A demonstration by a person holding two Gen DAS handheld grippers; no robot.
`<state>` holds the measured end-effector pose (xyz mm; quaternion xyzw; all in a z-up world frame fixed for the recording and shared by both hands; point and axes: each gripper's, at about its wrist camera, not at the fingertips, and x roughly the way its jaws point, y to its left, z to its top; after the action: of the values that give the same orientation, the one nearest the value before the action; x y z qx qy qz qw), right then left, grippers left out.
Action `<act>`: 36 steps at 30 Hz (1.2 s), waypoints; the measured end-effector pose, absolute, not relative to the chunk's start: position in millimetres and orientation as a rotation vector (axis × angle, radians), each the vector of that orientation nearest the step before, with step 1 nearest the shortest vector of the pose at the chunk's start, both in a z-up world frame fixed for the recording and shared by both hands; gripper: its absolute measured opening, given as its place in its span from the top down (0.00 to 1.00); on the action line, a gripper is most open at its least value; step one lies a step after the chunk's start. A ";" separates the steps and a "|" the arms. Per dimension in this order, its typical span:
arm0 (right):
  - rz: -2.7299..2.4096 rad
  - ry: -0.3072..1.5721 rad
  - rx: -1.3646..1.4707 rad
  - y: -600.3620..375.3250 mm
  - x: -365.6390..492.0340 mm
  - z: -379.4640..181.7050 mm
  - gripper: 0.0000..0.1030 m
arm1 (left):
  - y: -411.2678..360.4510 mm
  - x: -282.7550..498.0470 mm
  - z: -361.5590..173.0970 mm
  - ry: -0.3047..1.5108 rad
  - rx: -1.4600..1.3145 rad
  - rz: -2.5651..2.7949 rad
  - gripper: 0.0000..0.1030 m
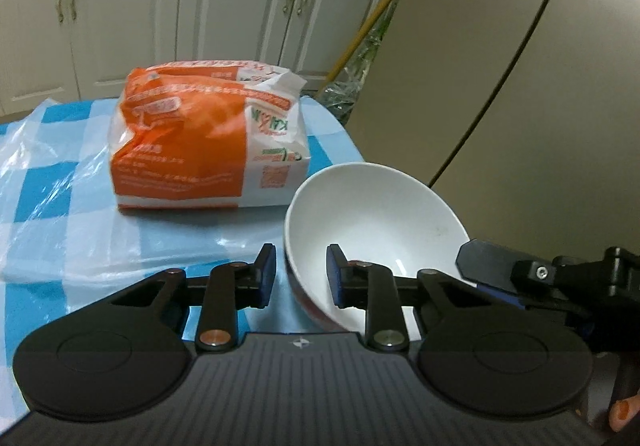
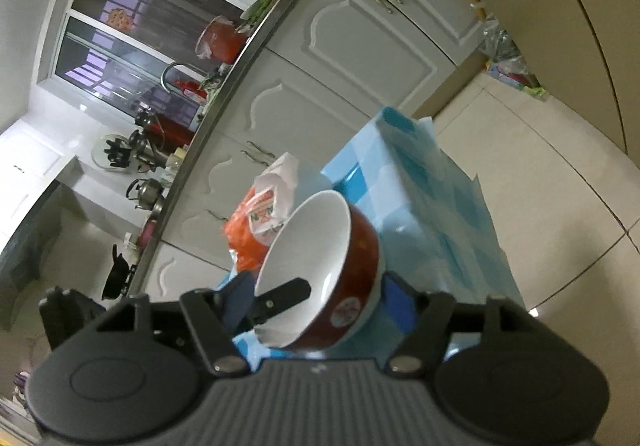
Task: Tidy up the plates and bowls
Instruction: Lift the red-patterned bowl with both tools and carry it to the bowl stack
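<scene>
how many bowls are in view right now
1. The bowl, white inside and red outside, is tilted above the checked tablecloth beside the orange package, with both tongs at its rim. Others may be out of view.

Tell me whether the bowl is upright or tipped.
Tipped. The red-and-white bowl sits tilted, its white inside facing sideways toward the orange package, its rim between the left gripper fingers.

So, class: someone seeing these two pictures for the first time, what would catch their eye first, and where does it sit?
A tilted bowl, white inside and red outside, sits at the near edge of the blue-and-white checked tablecloth, with the left gripper straddling its rim and the right gripper around it from the other side. Behind it lies a bright orange-and-white plastic packet.
</scene>
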<state>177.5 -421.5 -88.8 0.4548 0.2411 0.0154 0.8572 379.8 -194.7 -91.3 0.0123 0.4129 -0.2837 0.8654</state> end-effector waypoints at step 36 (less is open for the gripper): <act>0.191 0.496 0.789 -350.7 183.0 -42.0 0.44 | -104.4 322.4 -51.8 0.703 -0.099 -0.501 0.78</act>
<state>183.0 -350.7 -42.0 0.3798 0.2388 0.0921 0.8889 322.4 -104.4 -51.8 -0.0479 0.3407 -0.2425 0.9071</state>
